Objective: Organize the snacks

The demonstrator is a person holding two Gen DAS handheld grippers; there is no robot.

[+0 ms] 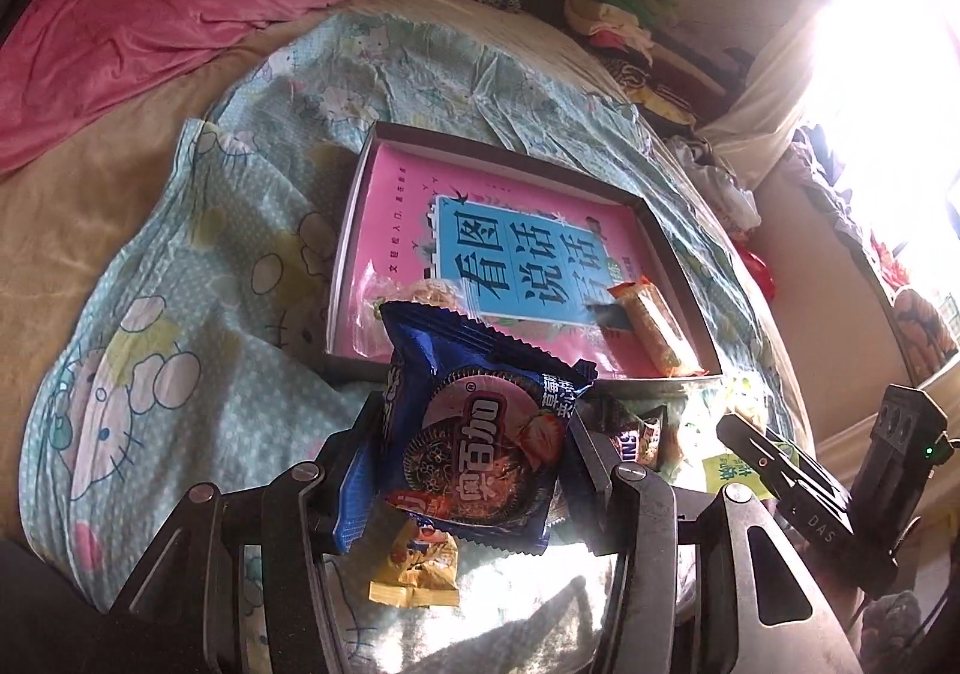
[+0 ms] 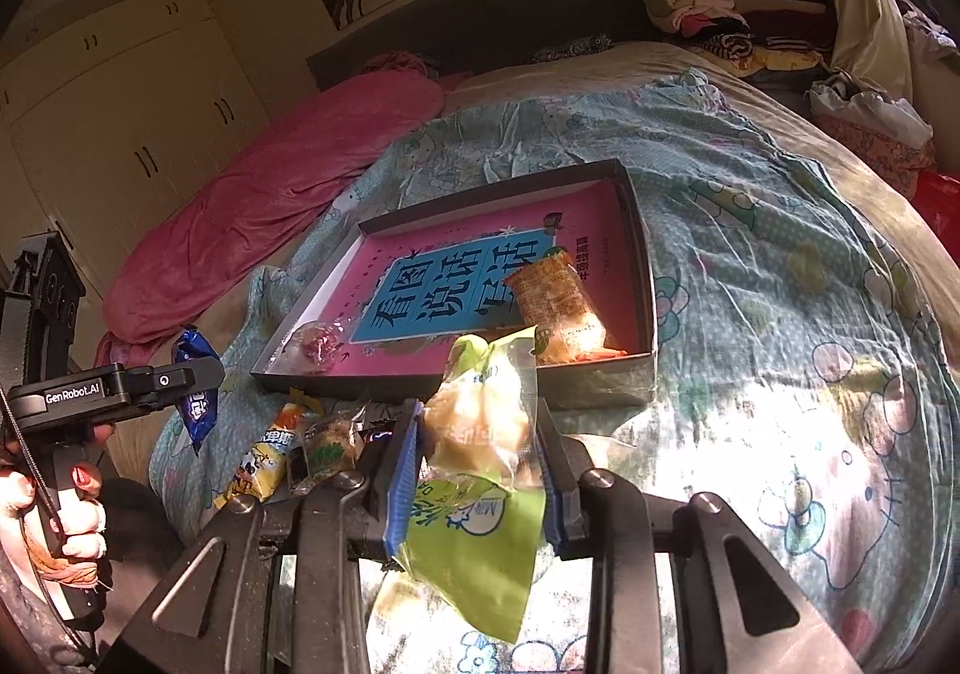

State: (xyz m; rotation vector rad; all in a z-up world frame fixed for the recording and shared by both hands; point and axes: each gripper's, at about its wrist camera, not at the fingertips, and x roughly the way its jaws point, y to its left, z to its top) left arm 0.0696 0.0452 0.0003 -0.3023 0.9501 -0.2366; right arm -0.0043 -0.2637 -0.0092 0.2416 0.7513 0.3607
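Left gripper [image 1: 474,434]: jaws gripping blue cookie packet [image 1: 480,434], just short of the box.
Right gripper [image 2: 480,434]: jaws gripping green packet [image 2: 474,494].
Box [image 2: 642,278]: on the bed [image 2: 780,254], orange packet [image 2: 558,308] inside.
Loose snacks [image 2: 288,452]: before the box's near edge.

Left claw [image 1: 474,452] and right claw [image 2: 480,452] each clamped, tilted downward, side by side.

My left wrist view looks forward and down along the left claw [image 1: 474,434], close over the bed. My right wrist view does likewise along the right claw [image 2: 480,434]. Both share the tray [image 1: 678,266] [image 2: 639,230] just ahead.
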